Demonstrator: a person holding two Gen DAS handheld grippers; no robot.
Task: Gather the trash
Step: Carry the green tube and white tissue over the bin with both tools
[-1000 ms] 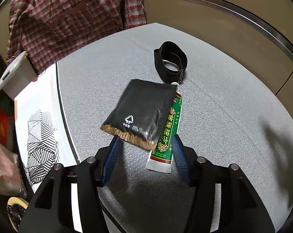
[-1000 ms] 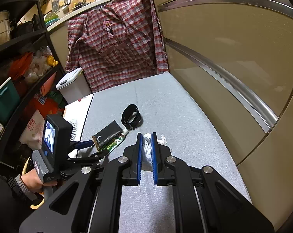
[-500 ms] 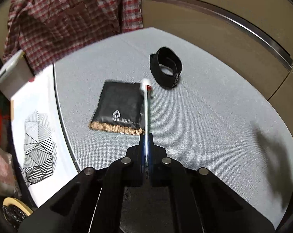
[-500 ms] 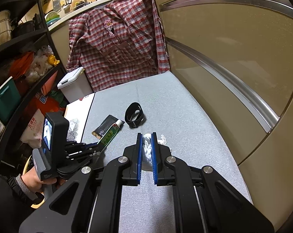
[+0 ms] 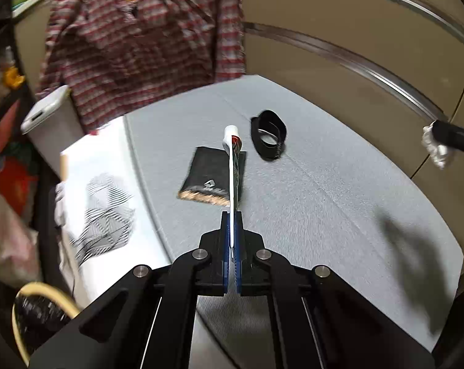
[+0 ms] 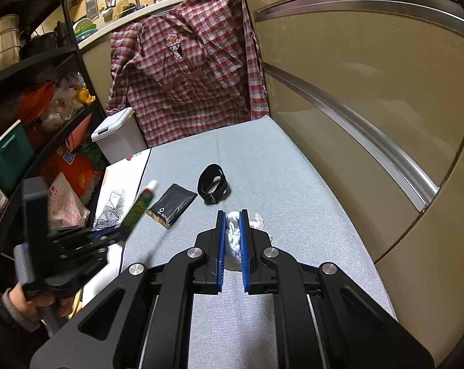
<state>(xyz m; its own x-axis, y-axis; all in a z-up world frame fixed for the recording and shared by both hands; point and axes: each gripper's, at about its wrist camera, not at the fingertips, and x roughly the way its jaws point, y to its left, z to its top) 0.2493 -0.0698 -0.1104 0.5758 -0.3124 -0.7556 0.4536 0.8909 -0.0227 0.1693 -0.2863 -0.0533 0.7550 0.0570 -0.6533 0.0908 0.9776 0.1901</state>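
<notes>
Tube (image 5: 233,166), green, white-capped, edge-on

Showing matt black plastic arms and blue rubbery pads on the left tongs (image 5: 231,255), with bright metal screws. Pinching a glossy green printed tube (image 5: 233,166) with a smooth white cap. Lying ahead of those tongs, a matt black foil-like sachet (image 5: 208,175) with a glittery gold edge, and a black woven cloth strap (image 5: 268,138). Squeezing crumpled white tissue paper (image 6: 233,236) in the right tongs (image 6: 232,246). Spreading underneath, a grey, finely ribbed, matt surface (image 6: 293,215).
</notes>
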